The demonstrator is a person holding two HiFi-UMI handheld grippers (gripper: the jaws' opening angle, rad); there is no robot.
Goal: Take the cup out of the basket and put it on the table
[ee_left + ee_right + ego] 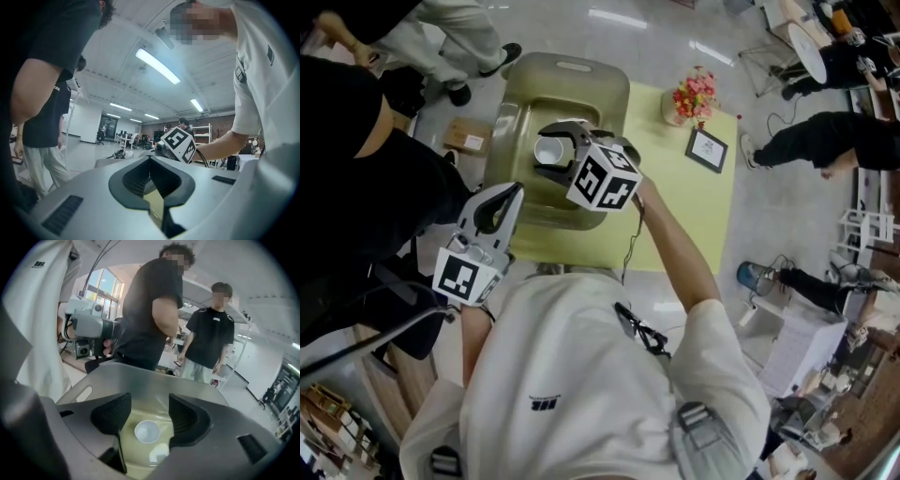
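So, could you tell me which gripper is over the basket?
The right gripper: its open jaws hang above the cup in the basket. The left gripper is held back, beside the basket's near corner.

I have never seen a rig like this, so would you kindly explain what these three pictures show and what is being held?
There is no robot arm: a person holds a two-jaw gripper in each hand. The head view looks down from a camera on the person's head; the two gripper views ride on the grippers and look along their jaws. The right gripper hovers open above a white cup that stands in an olive basket on the yellow table; nothing is gripped. The left gripper is shut and empty. Flowers and a framed picture are also on the table.
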